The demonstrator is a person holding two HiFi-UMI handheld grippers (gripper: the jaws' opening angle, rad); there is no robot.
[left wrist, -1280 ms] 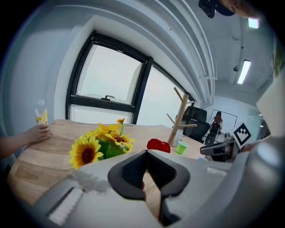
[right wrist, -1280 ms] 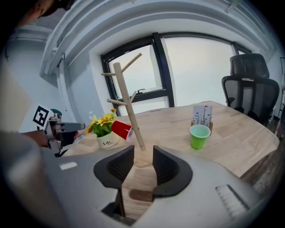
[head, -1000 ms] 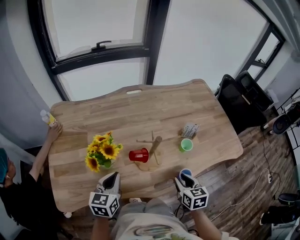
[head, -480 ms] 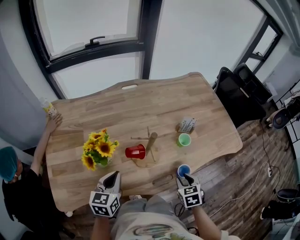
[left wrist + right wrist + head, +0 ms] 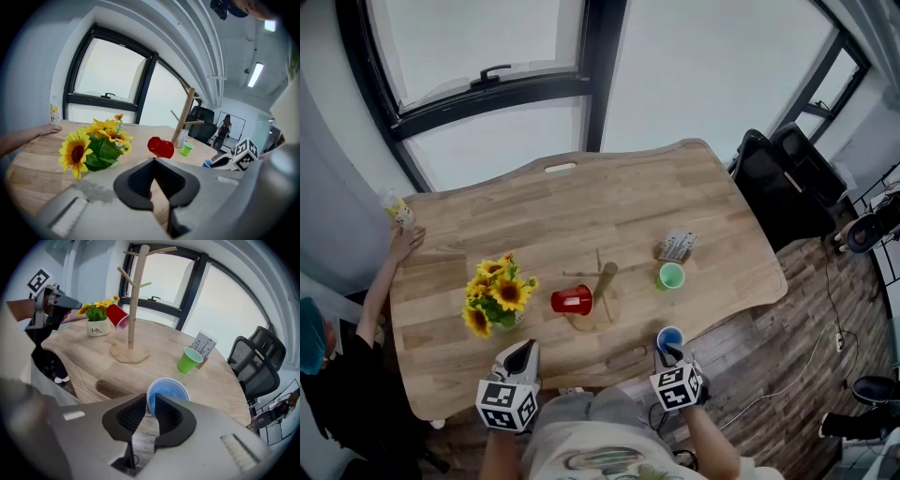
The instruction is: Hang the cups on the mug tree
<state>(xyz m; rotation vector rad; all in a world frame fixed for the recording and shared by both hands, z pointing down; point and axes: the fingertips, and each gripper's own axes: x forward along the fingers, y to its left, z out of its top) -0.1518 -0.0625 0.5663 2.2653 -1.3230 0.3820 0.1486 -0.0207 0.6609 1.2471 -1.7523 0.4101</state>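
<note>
The wooden mug tree (image 5: 605, 281) stands mid-table with a red cup (image 5: 572, 300) hanging on its left peg. A green cup (image 5: 671, 276) stands upright to its right. A blue cup (image 5: 669, 339) stands upright near the front edge. My right gripper (image 5: 673, 359) is at it, and its jaws are closing. In the right gripper view the blue cup's (image 5: 168, 393) near rim sits between them, with a small gap still showing at the right gripper (image 5: 151, 401). My left gripper (image 5: 517, 361) hovers at the front edge, shut and empty.
A vase of sunflowers (image 5: 499, 298) stands left of the tree. A small card stand (image 5: 677, 246) is behind the green cup. A person's hand (image 5: 405, 246) rests on the table's (image 5: 581, 206) left edge by a bottle (image 5: 397, 210). An office chair (image 5: 787, 178) stands at the right.
My right gripper has settled onto the blue cup's near rim. The left gripper has stayed where it was. The head view has shifted slightly.
</note>
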